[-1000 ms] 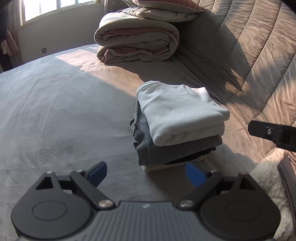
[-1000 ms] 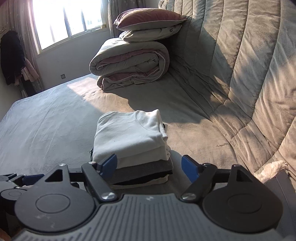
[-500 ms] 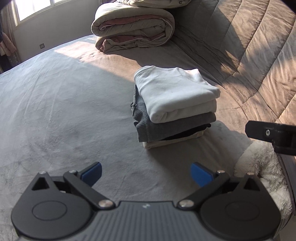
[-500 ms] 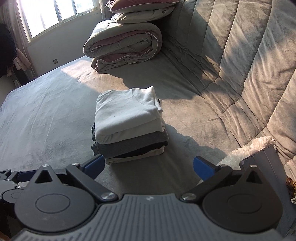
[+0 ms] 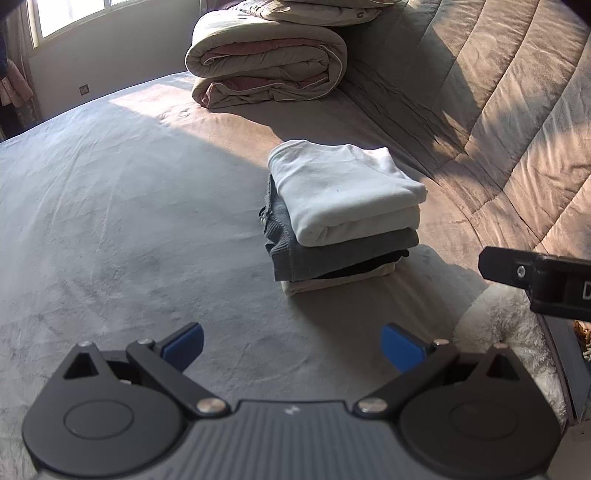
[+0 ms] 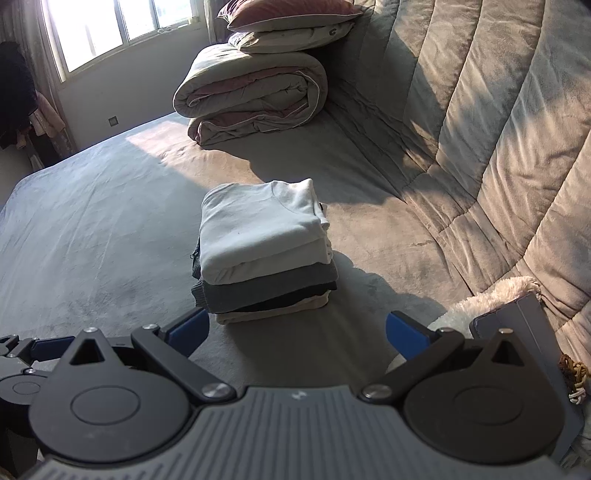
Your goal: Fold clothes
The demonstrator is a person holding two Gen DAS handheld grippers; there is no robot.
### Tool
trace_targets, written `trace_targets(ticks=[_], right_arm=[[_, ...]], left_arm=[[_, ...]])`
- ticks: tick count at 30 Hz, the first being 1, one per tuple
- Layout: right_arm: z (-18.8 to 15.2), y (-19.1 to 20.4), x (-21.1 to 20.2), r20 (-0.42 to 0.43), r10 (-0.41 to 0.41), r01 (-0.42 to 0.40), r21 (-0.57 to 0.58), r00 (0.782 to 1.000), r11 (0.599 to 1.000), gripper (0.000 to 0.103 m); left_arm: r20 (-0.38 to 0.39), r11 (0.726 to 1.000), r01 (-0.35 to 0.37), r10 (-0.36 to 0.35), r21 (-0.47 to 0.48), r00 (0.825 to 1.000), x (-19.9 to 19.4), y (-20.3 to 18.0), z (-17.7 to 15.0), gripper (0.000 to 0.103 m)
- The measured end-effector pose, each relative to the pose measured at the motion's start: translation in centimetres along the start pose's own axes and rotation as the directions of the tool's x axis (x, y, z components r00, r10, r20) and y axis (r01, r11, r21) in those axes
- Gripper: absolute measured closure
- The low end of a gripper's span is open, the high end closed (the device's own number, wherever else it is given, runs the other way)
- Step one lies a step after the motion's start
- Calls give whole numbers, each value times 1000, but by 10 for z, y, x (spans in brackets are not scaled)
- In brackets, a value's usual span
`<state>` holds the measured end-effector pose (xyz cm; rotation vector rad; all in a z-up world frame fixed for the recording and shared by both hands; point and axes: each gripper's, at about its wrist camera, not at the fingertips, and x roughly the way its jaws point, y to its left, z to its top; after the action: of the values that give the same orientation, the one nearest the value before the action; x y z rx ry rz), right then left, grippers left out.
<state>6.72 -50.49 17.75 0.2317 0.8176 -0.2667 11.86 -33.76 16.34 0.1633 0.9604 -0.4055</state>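
Note:
A stack of folded clothes (image 5: 343, 218) sits on the grey bed, with a white sweatshirt (image 5: 340, 192) on top, then a grey, a black and a cream garment. It also shows in the right wrist view (image 6: 264, 251). My left gripper (image 5: 291, 347) is open and empty, pulled back in front of the stack. My right gripper (image 6: 295, 330) is open and empty, also short of the stack. Part of the right gripper's body (image 5: 535, 278) shows at the right edge of the left wrist view. Part of the left gripper (image 6: 26, 354) shows at the lower left of the right wrist view.
A rolled duvet (image 6: 255, 96) with pillows (image 6: 291, 22) on top lies at the head of the bed. A quilted headboard (image 6: 498, 129) runs along the right. A white fluffy item (image 6: 491, 299) and a grey tablet case (image 6: 524, 332) lie at the right. A window (image 6: 122, 29) is at the back left.
Both grippers have drawn back from the stack and their jaws have spread wider. The stack has not moved.

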Motion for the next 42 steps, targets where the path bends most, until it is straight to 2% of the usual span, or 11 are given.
trace_targets(ticks=[39,42], right_arm=[[-7,11,-12,-3,-21,21,-29,1000,999,0],[-11,14,-15,6,-20,20,-37,1000,999,0]], left_arm=[[-5,1000,15,-14,14,1000,-14,2,-5,1],[16,1000,-2,2,15,1000,-17,3,-9,1]])
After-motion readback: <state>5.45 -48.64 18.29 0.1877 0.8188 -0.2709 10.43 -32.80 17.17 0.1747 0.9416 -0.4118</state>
